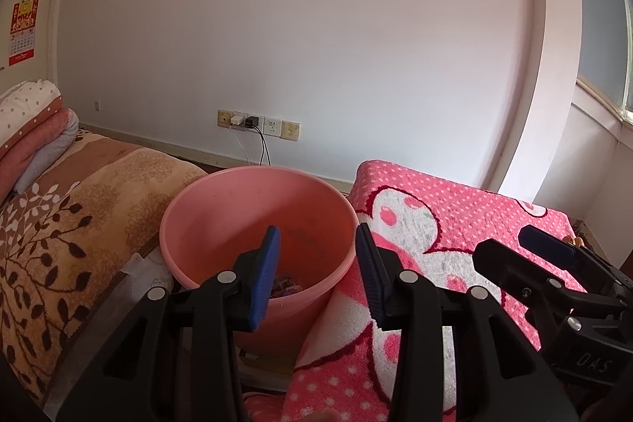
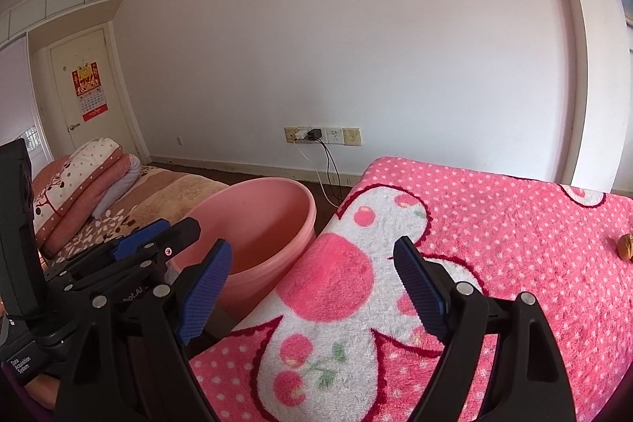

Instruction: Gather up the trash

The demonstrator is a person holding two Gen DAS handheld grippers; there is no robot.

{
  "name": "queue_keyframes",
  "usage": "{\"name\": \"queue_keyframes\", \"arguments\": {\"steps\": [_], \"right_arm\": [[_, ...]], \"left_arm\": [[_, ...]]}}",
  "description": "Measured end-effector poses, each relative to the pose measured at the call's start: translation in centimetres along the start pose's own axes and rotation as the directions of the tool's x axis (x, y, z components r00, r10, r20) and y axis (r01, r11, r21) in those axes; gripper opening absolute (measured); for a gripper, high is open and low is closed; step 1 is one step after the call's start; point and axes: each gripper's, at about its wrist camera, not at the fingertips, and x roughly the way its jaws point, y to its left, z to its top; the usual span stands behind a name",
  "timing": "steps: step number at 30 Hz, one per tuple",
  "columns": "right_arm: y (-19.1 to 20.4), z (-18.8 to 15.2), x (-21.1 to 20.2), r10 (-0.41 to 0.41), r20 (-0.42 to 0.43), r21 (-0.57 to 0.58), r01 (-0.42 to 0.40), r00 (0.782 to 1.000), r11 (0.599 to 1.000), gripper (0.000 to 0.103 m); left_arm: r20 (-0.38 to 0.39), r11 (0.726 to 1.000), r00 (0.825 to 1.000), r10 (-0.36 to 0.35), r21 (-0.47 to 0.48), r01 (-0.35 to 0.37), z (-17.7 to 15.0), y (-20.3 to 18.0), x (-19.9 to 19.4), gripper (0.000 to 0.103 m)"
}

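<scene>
A pink plastic bucket (image 1: 221,220) stands on the floor between two beds, with bits of trash (image 1: 285,286) at its bottom. My left gripper (image 1: 318,279) is open and empty, held over the bucket's near rim. My right gripper (image 2: 312,287) is open and empty above the pink dotted blanket (image 2: 494,244); it also shows in the left wrist view (image 1: 526,248). The bucket shows left of it in the right wrist view (image 2: 261,224). A small brown piece of trash (image 2: 626,246) lies on the blanket at the far right.
A bed with a brown leaf-pattern cover (image 1: 79,224) and folded quilts (image 1: 31,129) lies left of the bucket. Wall sockets with chargers and cables (image 1: 253,124) sit low on the white wall behind. A door with a red calendar (image 2: 89,91) is at far left.
</scene>
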Motion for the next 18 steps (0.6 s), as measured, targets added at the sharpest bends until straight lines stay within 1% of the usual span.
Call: {"name": "queue_keyframes", "arguments": {"steps": [5,8,10,13,18], "right_arm": [[0.0,0.0,0.0,-0.004,0.001,0.001,0.004,1.0,1.0,0.082],[-0.2,-0.1,0.0,-0.008,-0.002,0.004,0.008,1.0,1.0,0.082],[-0.3,-0.1,0.1,-0.011,-0.003,0.005,0.011,1.0,1.0,0.082],[-0.3,-0.2,0.1,-0.018,0.0,0.004,0.018,1.0,1.0,0.082],[-0.4,-0.3,0.1,-0.024,0.0,0.001,0.024,1.0,1.0,0.082]], "left_arm": [[0.009,1.0,1.0,-0.002,0.0,0.002,0.1,0.0,-0.1,0.04],[0.019,1.0,1.0,-0.024,0.002,0.024,0.1,-0.1,-0.3,0.04],[0.022,1.0,1.0,0.0,0.011,0.0,0.2,-0.5,-0.3,0.04],[0.019,0.997,0.998,0.063,0.042,-0.064,0.2,-1.0,-0.1,0.04],[0.036,0.996,0.997,0.072,0.056,-0.074,0.0,-1.4,-0.3,0.04]]}}
